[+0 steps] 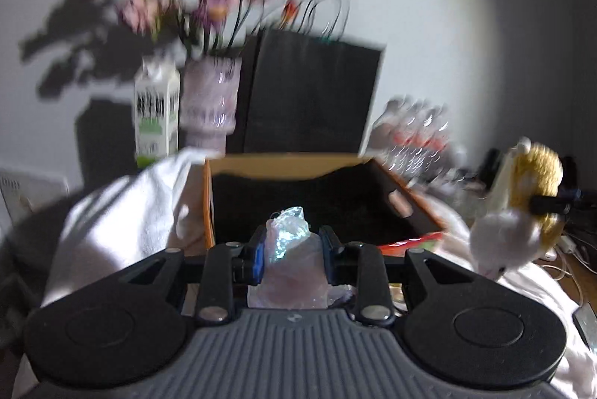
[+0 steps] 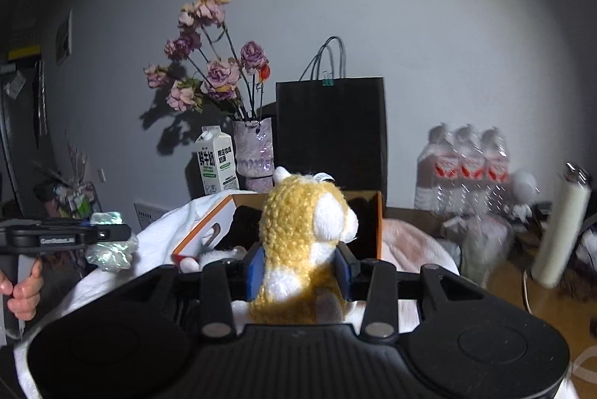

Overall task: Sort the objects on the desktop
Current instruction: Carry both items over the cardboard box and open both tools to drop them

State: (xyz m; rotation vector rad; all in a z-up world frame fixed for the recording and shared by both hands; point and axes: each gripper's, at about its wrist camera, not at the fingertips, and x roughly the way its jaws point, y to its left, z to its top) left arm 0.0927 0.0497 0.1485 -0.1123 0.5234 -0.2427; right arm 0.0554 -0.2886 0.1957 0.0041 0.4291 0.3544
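A crumpled clear plastic wrapper (image 1: pixel 289 250) is clamped between the blue pads of the left gripper (image 1: pixel 290 251), its wad standing up out of the jaws, and the open cardboard box (image 1: pixel 283 162) is seen dead ahead of that claw and a little below its tips, the near wall just beyond the wrapper. On the other side, a yellow-and-white plush toy (image 2: pixel 306 246) is pinched upright in the right gripper (image 2: pixel 303 268), long axis standing roughly vertical between the pads, head above the fingertips. The same box (image 2: pixel 380 223) lies straight ahead of this claw too, its dark interior showing past the toy's head. From the left wrist view the plush is seen off to the right, well apart from the wrapper. Which claw is nearer the box mouth cannot be settled; both loads are judged to be lined up on it, so a drop into it looks likely.
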